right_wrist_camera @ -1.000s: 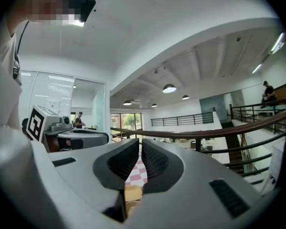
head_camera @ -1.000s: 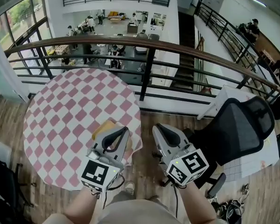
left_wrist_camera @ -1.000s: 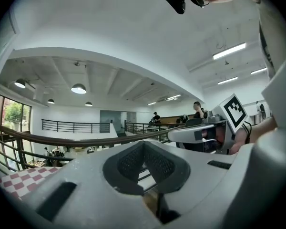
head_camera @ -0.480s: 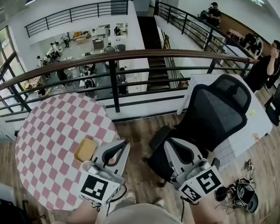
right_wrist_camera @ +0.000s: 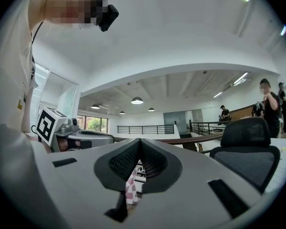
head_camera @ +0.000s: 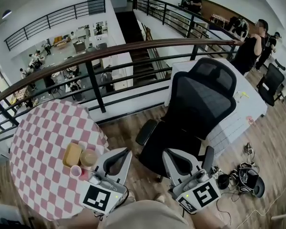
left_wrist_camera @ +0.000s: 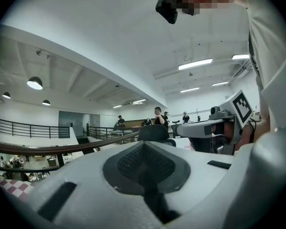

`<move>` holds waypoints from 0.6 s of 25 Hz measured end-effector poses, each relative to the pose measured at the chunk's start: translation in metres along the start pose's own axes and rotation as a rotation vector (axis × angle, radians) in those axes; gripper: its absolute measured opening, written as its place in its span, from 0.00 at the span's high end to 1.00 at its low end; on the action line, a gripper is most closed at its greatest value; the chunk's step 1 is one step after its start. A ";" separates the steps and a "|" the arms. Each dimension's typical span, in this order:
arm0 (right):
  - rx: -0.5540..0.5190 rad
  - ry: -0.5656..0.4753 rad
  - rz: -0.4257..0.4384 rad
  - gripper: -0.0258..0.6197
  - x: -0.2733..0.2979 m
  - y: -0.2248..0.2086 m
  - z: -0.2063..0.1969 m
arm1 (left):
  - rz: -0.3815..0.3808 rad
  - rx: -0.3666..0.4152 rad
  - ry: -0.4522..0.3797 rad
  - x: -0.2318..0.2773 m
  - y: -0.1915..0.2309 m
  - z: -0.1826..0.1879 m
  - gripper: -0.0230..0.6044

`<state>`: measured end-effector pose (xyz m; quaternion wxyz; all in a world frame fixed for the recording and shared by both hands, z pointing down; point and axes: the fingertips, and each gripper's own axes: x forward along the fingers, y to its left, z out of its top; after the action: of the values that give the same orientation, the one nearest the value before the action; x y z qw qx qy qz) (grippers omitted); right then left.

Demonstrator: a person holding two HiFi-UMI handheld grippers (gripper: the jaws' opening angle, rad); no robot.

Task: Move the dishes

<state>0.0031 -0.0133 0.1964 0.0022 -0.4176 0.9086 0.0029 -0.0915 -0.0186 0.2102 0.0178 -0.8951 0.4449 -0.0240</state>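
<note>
Facing the chair (head_camera: 200,99) now, not the table (head_camera: 33,142), left tongs (head_camera: 127,151) and right tongs (head_camera: 166,151) closed.

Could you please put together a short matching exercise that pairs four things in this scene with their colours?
Things:
1. office chair
2. tablecloth
3. small cup
4. square dish

Colours:
a. yellow
b. black
c. pink and white checks
d. plain pink

Pairs: 1-b; 2-c; 3-d; 4-a
</note>
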 end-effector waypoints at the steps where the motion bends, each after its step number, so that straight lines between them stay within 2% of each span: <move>1: -0.001 0.009 -0.008 0.93 -0.003 -0.003 -0.002 | -0.012 -0.011 0.008 0.002 -0.004 -0.001 0.94; 5: -0.035 0.045 -0.016 0.93 -0.007 -0.010 -0.006 | -0.027 -0.024 0.016 0.007 -0.009 0.000 0.94; 15: -0.075 0.030 0.015 0.93 -0.009 -0.004 0.017 | -0.051 0.005 0.038 0.013 -0.016 0.002 0.94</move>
<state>0.0122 -0.0095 0.1792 -0.0274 -0.4105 0.9109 0.0308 -0.0705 -0.0194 0.2095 0.0109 -0.9055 0.4221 -0.0424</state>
